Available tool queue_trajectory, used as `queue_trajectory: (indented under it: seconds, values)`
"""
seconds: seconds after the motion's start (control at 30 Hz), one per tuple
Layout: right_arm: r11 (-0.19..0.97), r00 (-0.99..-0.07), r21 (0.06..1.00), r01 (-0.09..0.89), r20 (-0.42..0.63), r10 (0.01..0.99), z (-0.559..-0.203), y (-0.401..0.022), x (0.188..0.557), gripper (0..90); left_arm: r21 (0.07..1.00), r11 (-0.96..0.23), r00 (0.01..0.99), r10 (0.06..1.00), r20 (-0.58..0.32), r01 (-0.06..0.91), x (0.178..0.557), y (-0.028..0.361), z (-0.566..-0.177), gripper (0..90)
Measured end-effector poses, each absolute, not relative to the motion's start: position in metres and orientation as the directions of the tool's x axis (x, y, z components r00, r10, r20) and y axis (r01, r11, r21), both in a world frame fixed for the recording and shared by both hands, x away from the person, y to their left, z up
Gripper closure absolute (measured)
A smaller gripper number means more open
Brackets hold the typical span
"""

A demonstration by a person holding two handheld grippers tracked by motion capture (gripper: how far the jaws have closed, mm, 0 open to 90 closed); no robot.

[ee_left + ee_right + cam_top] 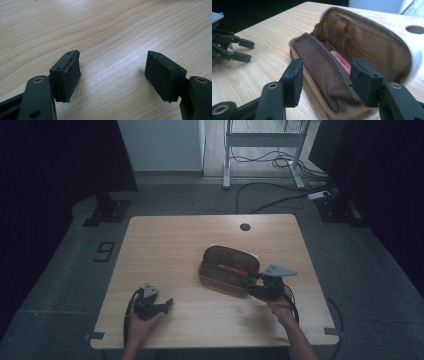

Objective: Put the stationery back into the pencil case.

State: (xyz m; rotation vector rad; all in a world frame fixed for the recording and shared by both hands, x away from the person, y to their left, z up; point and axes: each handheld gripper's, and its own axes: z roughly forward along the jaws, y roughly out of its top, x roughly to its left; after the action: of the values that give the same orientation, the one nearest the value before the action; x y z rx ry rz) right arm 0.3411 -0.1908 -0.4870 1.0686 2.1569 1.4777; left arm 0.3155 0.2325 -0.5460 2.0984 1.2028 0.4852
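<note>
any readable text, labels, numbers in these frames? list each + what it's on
"9": dark mark on the floor left of the table.
Nothing readable on the brown pencil case, the red item inside it, or either tongs.

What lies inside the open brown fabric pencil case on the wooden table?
Inside the open brown fabric pencil case lies a red-and-white object, partly covered by the brown mesh pocket; what it is and the rest stays hidden.

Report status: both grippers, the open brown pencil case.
Left gripper open, idle. Right gripper open at brown fabric pencil case; red item inside. Nothing blocking.
</note>
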Motion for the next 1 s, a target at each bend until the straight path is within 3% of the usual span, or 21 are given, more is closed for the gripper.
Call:
queue_trajectory:
  seconds: [1.0]
  values:
    - [0.164,-0.511,0.821,0.547,0.172,0.842,-0.549,-0.272,0.317,41.8,0.702,-0.358,0.508,0.861,-0.006,0.615,0.315,0.232,-0.546,28.0]
